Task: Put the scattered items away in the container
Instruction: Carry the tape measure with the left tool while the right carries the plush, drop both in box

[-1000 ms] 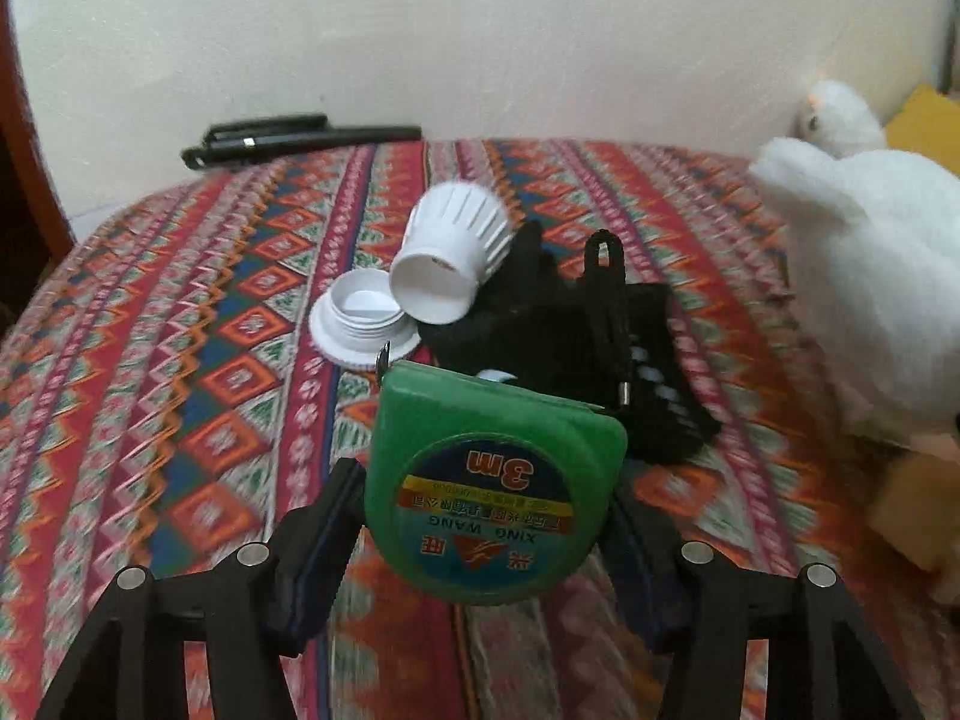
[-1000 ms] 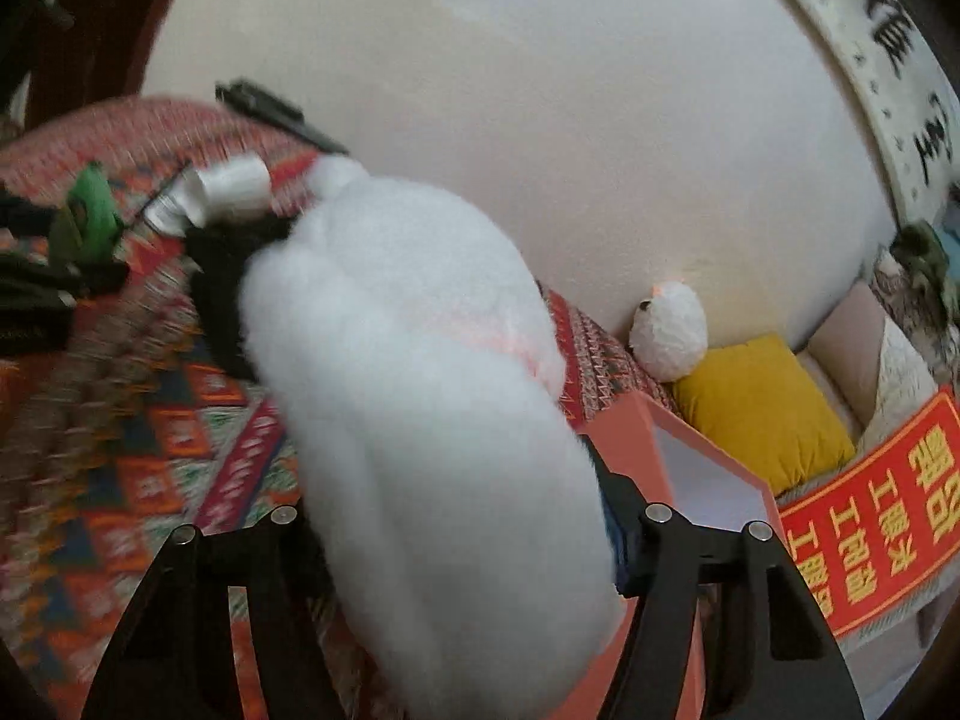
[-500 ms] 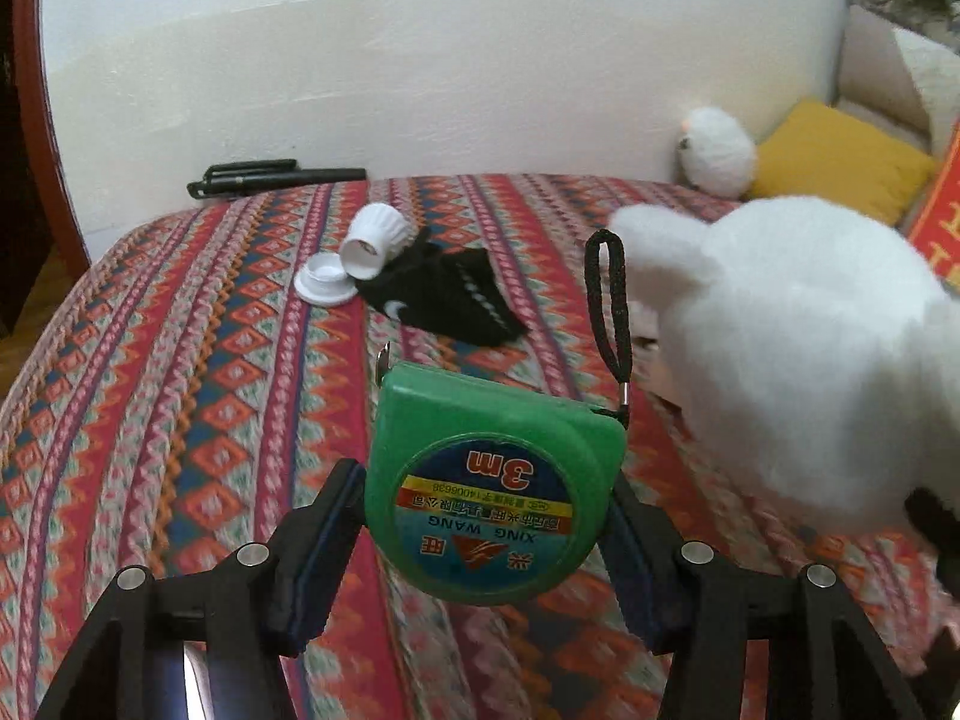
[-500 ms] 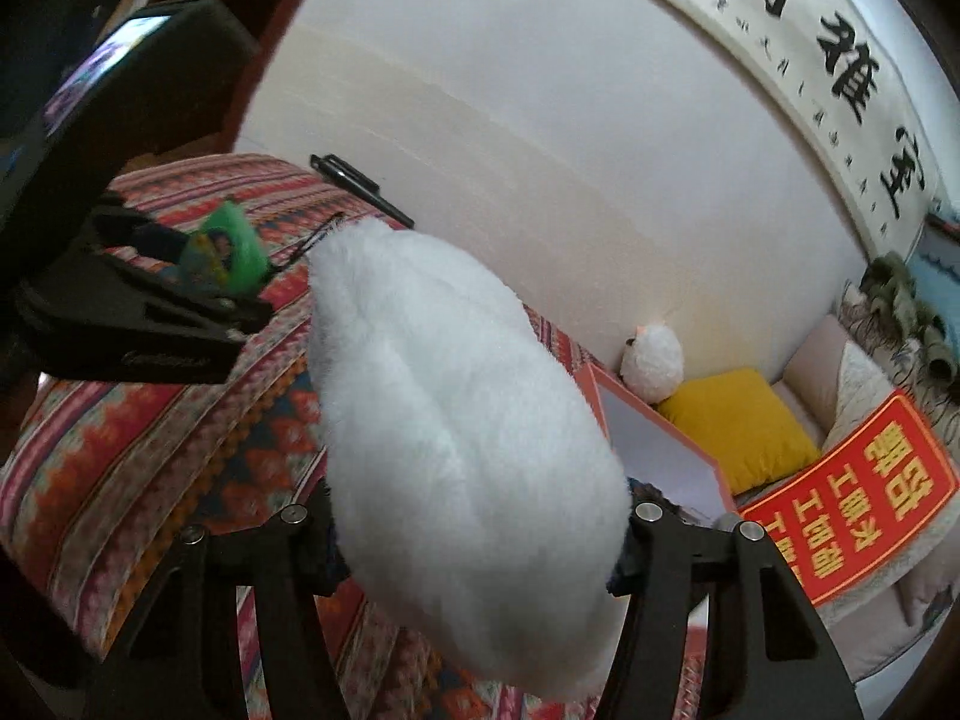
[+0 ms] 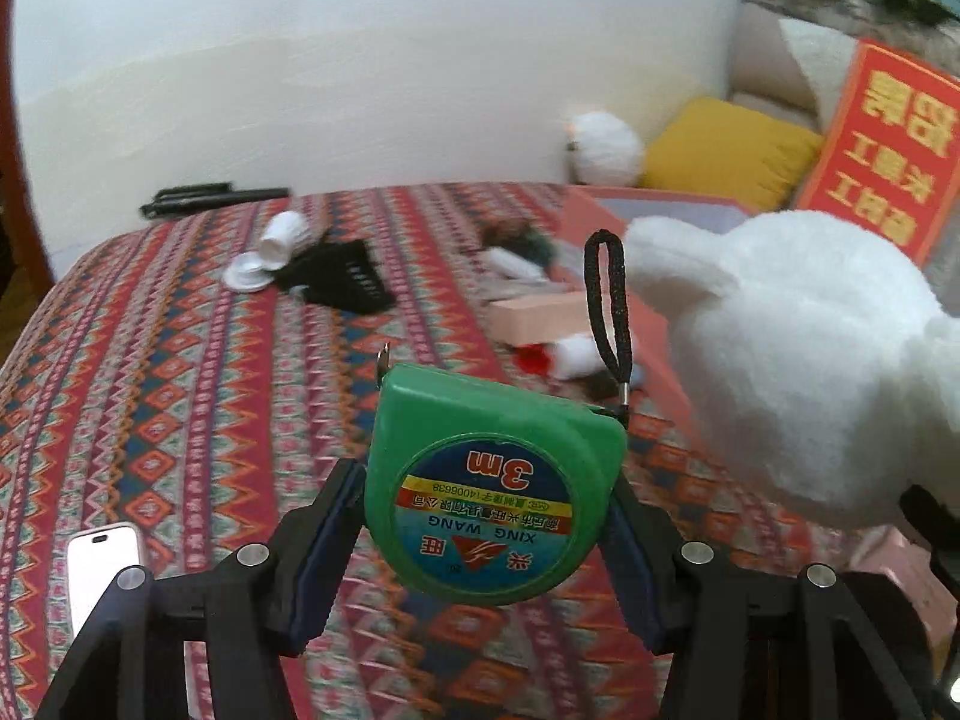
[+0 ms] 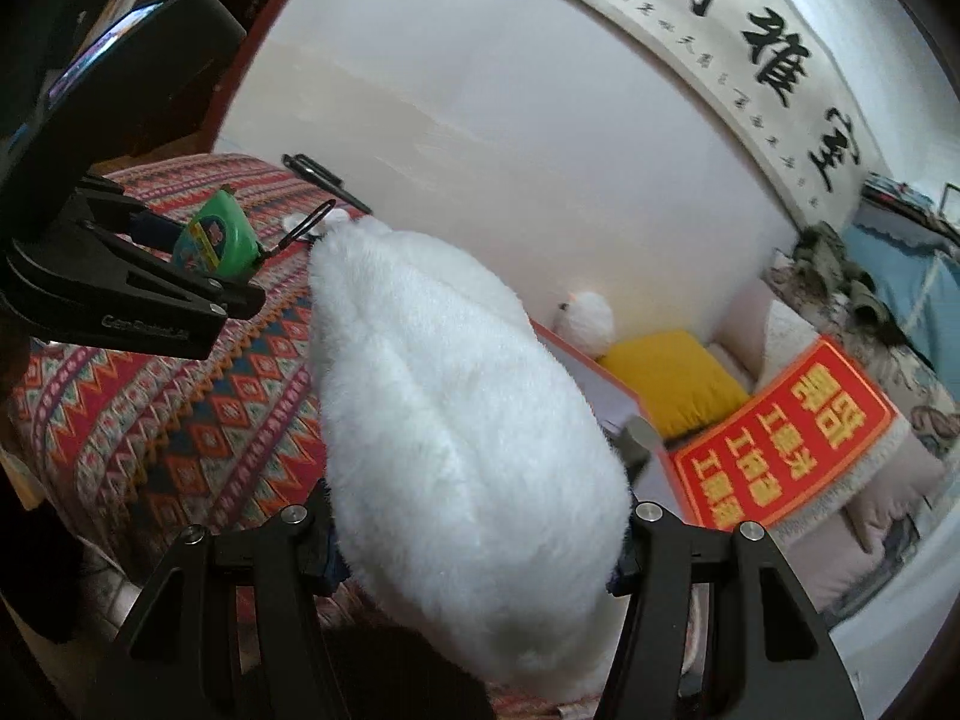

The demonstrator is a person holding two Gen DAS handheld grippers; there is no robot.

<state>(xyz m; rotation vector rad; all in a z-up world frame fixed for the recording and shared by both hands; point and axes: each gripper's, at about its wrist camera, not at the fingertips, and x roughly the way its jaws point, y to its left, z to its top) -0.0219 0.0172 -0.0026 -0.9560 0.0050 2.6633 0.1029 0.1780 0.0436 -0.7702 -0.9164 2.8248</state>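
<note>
Task status, judged from the current views: partly complete, with both grippers loaded and neither load deposited. The left gripper (image 5: 489,516) clamps a green tape measure (image 5: 492,480) between its two pads, label facing the camera and black wrist strap (image 5: 607,312) rising at 12 o'clock. The right gripper (image 6: 474,546) is closed on a white plush toy (image 6: 456,420), which fills the centre of the right wrist view and appears at 3 o'clock in the left wrist view. The container, a pink-orange open box (image 5: 654,210), lies at 1 o'clock from the tape measure in the left wrist view; its contents cannot be determined because the plush toy covers most of it. Items left on the patterned cloth (image 5: 180,390): a white ribbed cap (image 5: 282,234) and white ring (image 5: 249,276) at 11 o'clock, touching a black fabric item (image 5: 342,282); a blurred cluster including a small pink block (image 5: 534,315) at 12 o'clock; a white phone (image 5: 102,564) at 9 o'clock. Pose: both grippers are held above the cloth, side by side, fingers pointing forward toward the box and wall. The left gripper appears at 10 o'clock in the right wrist view, roughly level with the plush toy.
</note>
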